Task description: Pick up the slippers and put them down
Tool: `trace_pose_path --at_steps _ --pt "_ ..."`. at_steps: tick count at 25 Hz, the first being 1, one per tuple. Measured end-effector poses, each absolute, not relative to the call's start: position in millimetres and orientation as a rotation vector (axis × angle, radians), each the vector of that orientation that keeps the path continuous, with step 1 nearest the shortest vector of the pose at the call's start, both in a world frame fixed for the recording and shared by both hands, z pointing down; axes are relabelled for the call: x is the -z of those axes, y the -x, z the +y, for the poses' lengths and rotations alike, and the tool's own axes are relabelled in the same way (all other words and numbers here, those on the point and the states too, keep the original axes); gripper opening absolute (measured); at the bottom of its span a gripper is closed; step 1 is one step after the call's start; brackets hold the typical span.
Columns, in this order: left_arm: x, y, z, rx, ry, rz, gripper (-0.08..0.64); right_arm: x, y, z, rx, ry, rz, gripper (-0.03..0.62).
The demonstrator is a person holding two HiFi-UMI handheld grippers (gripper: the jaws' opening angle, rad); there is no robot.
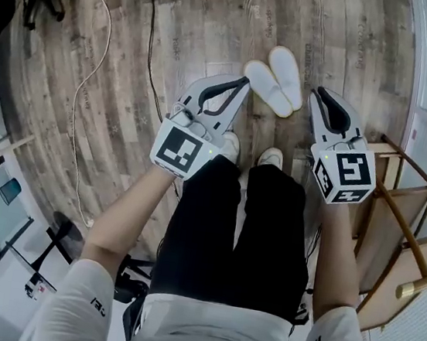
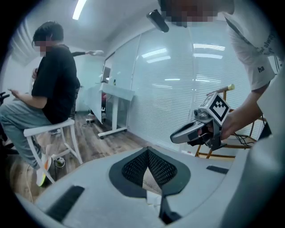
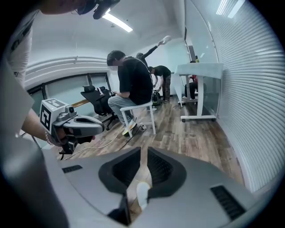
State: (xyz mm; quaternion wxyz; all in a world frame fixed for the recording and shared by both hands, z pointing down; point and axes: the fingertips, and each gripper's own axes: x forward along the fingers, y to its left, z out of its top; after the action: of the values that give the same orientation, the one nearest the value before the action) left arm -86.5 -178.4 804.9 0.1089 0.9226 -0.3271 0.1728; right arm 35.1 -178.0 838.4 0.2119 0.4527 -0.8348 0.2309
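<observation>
slippers [image 1: 270, 87] lie on floor [image 1: 209, 25], seemingly touching

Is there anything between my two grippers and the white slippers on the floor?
Nothing visible. The slippers lie together on bare wooden floor, below and between the left gripper and right gripper. The white cable runs well off to the left.

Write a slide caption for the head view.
Both empty, left gripper and right gripper hover above white slippers on wood floor.

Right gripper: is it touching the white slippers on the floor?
Apart. The right gripper view shows the right gripper high above the floor with nothing between its slightly parted jaws; in the head view the slippers lie on the floor below.
</observation>
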Motion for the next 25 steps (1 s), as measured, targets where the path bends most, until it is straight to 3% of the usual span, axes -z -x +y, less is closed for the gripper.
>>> trace_pose_path --at_steps 11,25 --pt "-559.3 78.0 -175.3 -0.372 -2.714 -0.972 0.011 -604.9 -35.7 -180.5 -0.582 -1.283 -2.357 0.049" --pt "-339.6 72.3 -165.1 -0.229 -2.731 -0.983 0.011 -351.4 -38.9 -179.6 -0.432 -1.370 -2.464 0.048"
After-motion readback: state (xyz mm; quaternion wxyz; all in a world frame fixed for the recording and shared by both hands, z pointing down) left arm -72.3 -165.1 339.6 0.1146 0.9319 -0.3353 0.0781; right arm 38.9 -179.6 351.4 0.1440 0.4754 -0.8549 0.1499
